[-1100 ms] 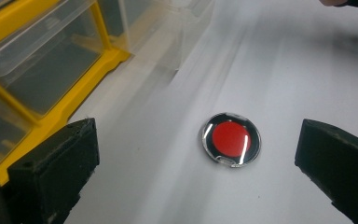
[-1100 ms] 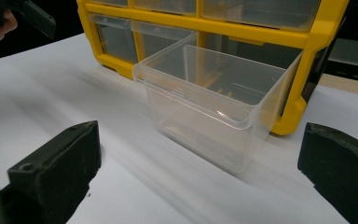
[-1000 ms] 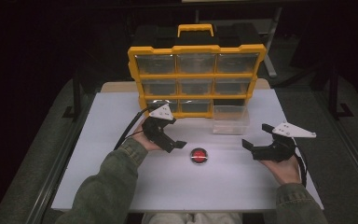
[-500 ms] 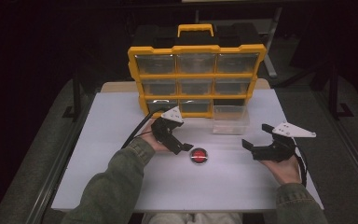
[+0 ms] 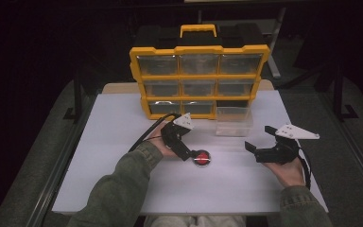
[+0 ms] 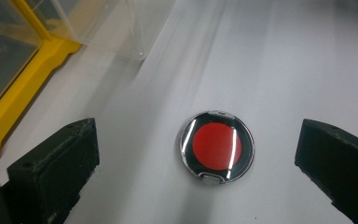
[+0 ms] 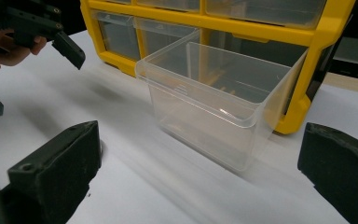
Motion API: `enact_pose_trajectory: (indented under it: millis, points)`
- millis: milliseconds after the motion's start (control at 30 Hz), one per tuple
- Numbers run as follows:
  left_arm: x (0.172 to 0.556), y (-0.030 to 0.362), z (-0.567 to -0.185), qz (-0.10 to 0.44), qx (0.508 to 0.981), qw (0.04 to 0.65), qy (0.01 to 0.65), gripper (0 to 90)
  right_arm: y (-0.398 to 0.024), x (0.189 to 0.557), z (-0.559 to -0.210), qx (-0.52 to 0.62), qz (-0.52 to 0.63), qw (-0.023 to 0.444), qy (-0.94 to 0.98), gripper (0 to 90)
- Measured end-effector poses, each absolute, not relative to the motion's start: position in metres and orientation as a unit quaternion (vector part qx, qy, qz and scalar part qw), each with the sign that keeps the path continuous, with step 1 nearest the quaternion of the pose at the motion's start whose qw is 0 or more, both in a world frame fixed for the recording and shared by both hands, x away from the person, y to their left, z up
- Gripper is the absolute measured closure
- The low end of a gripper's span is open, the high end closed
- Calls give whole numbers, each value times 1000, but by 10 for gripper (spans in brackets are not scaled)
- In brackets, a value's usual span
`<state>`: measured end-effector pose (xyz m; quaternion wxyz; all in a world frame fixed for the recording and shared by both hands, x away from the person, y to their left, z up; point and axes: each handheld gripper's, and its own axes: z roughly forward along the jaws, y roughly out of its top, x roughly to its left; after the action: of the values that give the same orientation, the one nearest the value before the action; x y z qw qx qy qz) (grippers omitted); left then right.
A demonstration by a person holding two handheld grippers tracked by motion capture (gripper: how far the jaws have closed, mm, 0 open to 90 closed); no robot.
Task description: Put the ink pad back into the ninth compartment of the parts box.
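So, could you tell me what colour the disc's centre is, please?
Red, ringed in black under a clear cover; the disc shows best in the left gripper view.

grippers: 2, left gripper, right gripper
red-centred round case: 1
yellow drawer organiser: 1
drawers in organiser: 8, lower-right slot open
loose clear drawer: 1
white table: 1
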<state>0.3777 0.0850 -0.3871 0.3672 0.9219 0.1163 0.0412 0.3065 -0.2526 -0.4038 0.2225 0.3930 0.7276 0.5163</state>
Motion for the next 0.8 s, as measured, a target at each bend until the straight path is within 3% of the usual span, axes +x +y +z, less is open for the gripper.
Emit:
enact_pose_trajectory:
  millis: [467,800]
  points:
    - [376,69,-396,18,927,362,100,0,-253,306,-404,392,516,221,729,0]
    - [376,59,-411,22,942,322,88,0,-252,306,-404,392,515,220,730,0]
